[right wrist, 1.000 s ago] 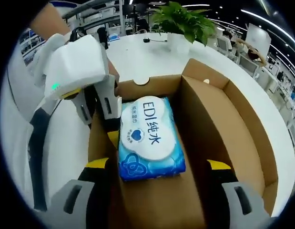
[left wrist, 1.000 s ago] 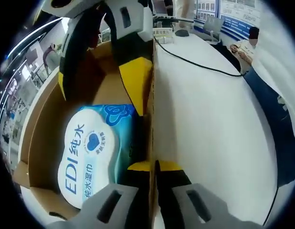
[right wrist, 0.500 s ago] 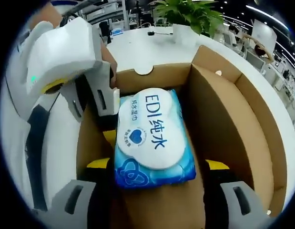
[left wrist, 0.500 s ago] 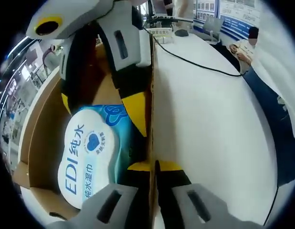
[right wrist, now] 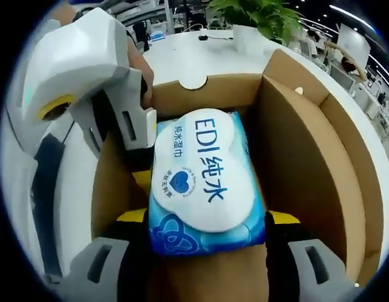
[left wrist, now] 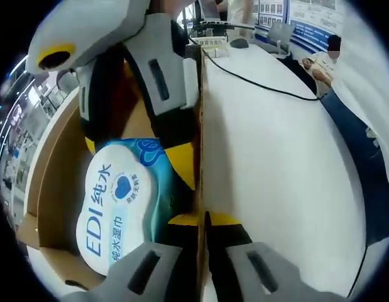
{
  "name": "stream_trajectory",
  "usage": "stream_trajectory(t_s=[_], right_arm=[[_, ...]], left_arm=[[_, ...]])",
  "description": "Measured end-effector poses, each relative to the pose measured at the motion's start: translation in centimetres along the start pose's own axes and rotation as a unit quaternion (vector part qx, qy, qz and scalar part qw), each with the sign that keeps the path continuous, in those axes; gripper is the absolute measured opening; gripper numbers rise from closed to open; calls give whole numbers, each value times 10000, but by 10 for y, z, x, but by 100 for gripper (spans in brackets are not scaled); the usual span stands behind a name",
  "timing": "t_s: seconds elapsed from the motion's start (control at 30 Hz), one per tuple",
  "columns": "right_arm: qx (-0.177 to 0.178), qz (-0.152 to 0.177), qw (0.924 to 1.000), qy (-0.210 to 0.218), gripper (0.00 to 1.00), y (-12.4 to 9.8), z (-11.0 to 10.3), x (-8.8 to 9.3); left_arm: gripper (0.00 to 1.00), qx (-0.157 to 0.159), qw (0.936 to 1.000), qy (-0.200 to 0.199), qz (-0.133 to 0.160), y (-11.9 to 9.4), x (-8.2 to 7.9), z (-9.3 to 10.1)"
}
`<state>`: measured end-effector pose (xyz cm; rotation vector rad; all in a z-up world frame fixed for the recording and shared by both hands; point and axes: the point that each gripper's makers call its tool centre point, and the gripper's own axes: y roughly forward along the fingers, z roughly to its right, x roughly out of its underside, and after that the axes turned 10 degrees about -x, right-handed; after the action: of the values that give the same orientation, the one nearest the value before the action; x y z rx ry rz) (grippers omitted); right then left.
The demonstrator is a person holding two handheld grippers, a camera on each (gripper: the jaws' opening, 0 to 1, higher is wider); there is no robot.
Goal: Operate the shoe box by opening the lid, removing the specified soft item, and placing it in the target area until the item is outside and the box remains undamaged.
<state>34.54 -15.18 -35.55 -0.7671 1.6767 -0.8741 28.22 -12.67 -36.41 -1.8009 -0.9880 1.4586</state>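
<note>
An open brown cardboard shoe box holds a blue and white wet-wipes pack lying flat on its floor. My right gripper is open, its yellow-tipped jaws down inside the box on either side of the pack's near end. In the left gripper view the box's side wall runs up the middle, and my left gripper is shut on that wall's edge. The pack lies left of the wall, with the right gripper straddling its far end. The left gripper grips the left wall.
The box stands on a white table. A black cable crosses the table's far part, and a person sits beyond it. A potted plant stands behind the box. The open lid hangs to the right.
My right gripper has come lower into the box, so its jaws now flank the pack's end. The left gripper has stayed clamped on the wall.
</note>
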Motion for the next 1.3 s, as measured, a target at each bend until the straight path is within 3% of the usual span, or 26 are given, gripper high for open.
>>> stream_trajectory(t_s=[0.4, 0.63, 1.3], right_arm=[[75, 37, 10000, -43, 73, 0, 2, 0], [139, 267, 9995, -39, 70, 0, 2, -1], [163, 298, 9994, 10, 67, -3, 1, 4]], left_arm=[[1, 3, 10000, -9, -7, 1, 0, -1], [1, 22, 10000, -3, -7, 1, 1, -1], [1, 18, 10000, 22, 8, 0, 1, -1]])
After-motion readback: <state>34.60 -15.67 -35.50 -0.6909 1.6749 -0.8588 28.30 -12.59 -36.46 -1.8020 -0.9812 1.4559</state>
